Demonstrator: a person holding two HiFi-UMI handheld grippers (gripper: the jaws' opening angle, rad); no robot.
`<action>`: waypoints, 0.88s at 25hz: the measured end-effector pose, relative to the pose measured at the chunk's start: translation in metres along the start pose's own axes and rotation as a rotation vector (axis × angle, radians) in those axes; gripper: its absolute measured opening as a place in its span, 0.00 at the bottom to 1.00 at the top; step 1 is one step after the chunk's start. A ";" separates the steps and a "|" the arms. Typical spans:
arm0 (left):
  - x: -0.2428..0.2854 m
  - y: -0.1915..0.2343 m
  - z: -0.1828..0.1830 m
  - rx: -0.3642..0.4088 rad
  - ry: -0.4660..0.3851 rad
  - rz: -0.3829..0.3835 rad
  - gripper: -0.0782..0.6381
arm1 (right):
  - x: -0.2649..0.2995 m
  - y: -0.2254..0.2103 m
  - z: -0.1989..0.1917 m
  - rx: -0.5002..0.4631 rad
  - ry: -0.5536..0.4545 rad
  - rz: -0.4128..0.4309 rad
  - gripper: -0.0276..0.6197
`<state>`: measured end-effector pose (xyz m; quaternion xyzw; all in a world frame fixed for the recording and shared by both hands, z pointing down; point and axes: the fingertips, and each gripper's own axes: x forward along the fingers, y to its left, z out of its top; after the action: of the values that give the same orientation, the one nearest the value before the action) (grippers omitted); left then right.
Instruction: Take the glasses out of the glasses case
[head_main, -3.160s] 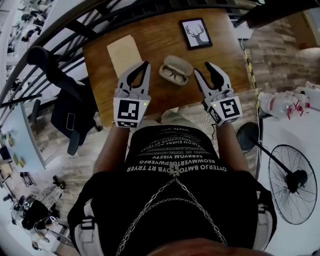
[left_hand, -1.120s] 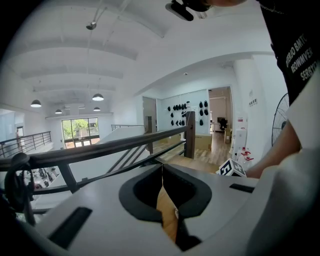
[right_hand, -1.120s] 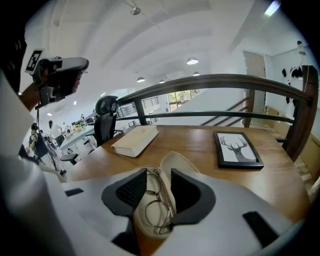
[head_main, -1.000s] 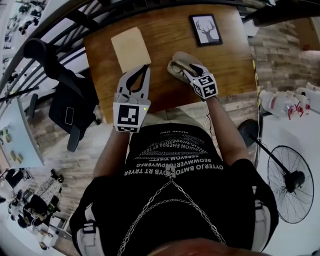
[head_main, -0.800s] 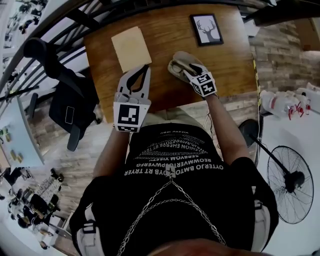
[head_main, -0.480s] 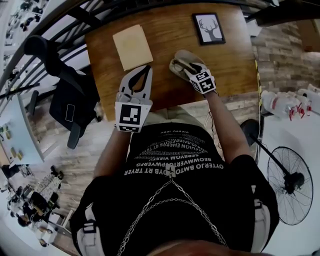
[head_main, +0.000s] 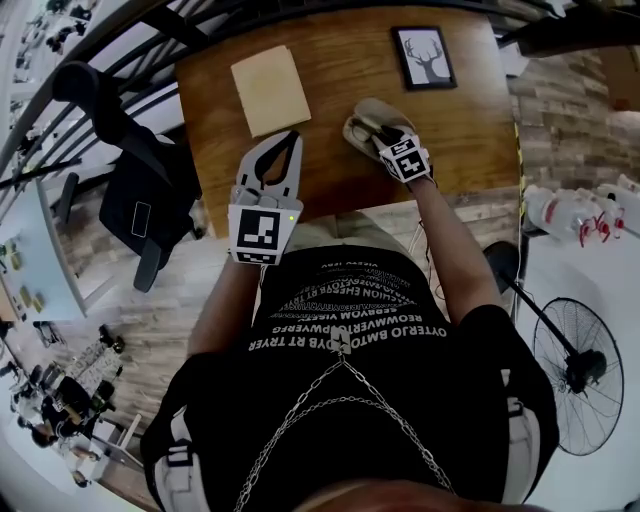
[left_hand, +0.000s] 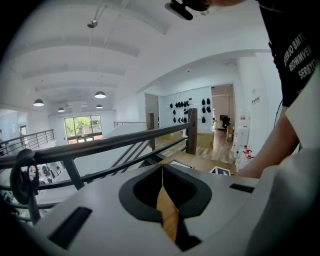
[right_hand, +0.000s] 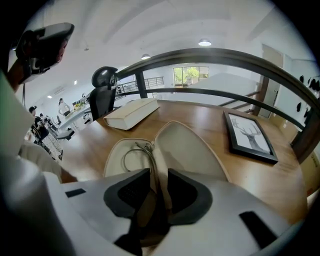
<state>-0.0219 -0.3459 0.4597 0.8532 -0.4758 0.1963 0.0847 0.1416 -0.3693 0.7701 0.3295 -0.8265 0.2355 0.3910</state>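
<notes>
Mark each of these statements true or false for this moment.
The glasses case lies open on the table. True.
The left gripper holds the glasses. False: its jaws are together on nothing, and the glasses lie in the case.
The right gripper is down at the case. True. Its jaws have just been closing, with the glasses' frame between them.
The book lies on the deer picture. False: they lie apart, on either side of the case.
</notes>
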 end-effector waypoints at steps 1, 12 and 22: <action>0.000 0.000 0.000 0.000 0.001 0.000 0.15 | 0.001 0.000 0.000 0.000 0.002 -0.001 0.22; 0.001 -0.011 -0.001 0.009 0.004 -0.021 0.15 | 0.003 0.007 0.001 -0.056 0.029 -0.003 0.09; 0.005 -0.016 0.013 0.015 -0.028 -0.033 0.15 | -0.030 0.011 0.019 0.040 -0.075 0.025 0.08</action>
<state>-0.0032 -0.3452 0.4507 0.8641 -0.4615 0.1864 0.0746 0.1388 -0.3634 0.7340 0.3354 -0.8398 0.2446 0.3498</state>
